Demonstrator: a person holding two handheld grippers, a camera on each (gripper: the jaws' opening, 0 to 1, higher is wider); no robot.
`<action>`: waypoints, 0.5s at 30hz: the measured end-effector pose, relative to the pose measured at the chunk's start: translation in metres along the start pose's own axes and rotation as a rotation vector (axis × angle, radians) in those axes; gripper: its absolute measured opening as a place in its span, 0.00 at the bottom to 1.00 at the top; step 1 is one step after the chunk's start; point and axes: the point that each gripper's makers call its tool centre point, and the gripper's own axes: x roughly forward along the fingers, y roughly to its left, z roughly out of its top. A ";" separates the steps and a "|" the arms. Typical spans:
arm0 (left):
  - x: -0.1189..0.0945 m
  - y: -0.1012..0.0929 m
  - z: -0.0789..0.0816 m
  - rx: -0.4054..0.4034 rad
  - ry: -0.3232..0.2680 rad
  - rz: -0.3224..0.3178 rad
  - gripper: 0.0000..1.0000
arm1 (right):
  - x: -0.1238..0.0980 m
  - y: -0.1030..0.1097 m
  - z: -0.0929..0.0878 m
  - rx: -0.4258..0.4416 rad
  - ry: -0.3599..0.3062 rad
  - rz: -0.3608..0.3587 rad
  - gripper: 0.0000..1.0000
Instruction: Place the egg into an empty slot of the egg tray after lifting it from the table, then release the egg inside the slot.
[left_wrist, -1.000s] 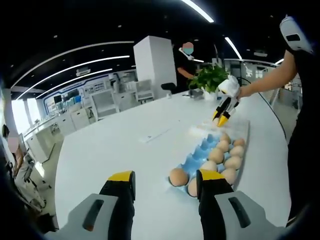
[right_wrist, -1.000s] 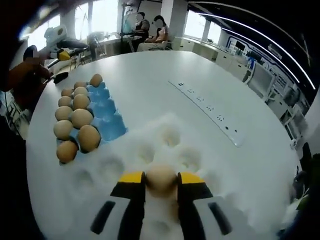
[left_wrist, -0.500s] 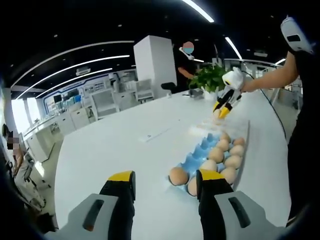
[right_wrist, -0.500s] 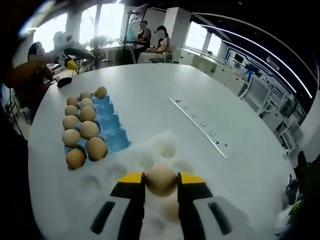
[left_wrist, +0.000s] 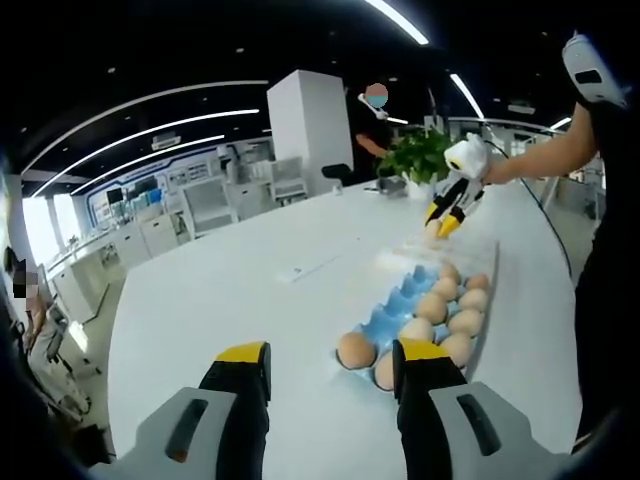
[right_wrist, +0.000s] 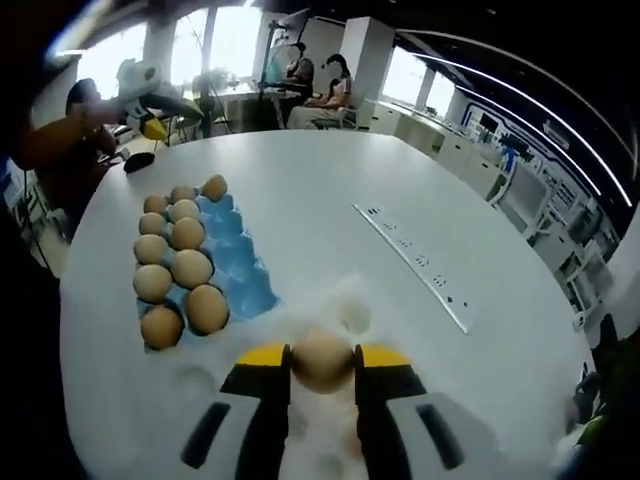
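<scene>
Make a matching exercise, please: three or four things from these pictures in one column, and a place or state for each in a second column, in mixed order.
Things:
1. right gripper
2. left gripper
3. blue egg tray
4. potted plant

Places or states:
A. jaws apart, holding nothing
B. on the far side of the white table
C. shut on an egg
D. one column of slots empty, the others hold eggs

Pairs: 1-C, 2-A, 3-D, 4-B

Matt egg (right_wrist: 322, 360) (glossy table (right_wrist: 300, 210))
</scene>
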 end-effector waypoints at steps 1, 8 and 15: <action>0.000 0.000 0.000 -0.001 0.000 0.000 0.49 | 0.001 0.002 0.002 0.000 -0.005 0.008 0.25; 0.001 0.000 -0.001 -0.002 -0.001 -0.001 0.49 | 0.017 0.020 0.024 -0.008 -0.038 0.050 0.25; 0.003 -0.001 -0.002 -0.005 0.001 -0.009 0.49 | 0.039 0.043 0.056 -0.032 -0.090 0.106 0.25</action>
